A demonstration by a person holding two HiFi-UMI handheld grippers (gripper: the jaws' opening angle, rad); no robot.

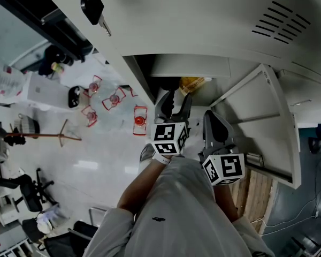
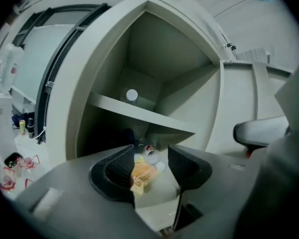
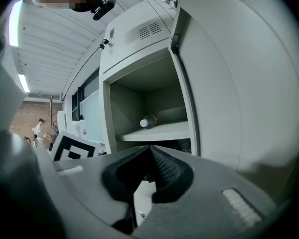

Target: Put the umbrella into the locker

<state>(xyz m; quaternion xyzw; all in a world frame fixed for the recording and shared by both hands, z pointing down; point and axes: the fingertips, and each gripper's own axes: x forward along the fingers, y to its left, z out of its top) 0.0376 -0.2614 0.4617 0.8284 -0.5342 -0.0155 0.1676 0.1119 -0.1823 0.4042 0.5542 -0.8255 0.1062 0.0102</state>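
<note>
The locker (image 1: 214,25) stands open, its door (image 1: 262,116) swung to the right. My left gripper (image 1: 177,98) (image 2: 150,151) is at the mouth of the lower compartment, open, with nothing between its pads. Beyond its jaws a yellow packet (image 2: 143,174) and a small can lie on the compartment floor. A dark shape (image 2: 117,136) sits under the shelf (image 2: 139,111) at the left; I cannot tell whether it is the umbrella. My right gripper (image 1: 209,115) (image 3: 149,147) hovers beside the left one with its tips together, holding nothing.
A bottle (image 2: 132,95) (image 3: 148,121) lies on the upper shelf. A key with a black fob (image 1: 93,7) hangs from a neighbouring locker door. Red wire stands (image 1: 115,98) sit on the floor at the left, an office chair (image 1: 27,191) further out.
</note>
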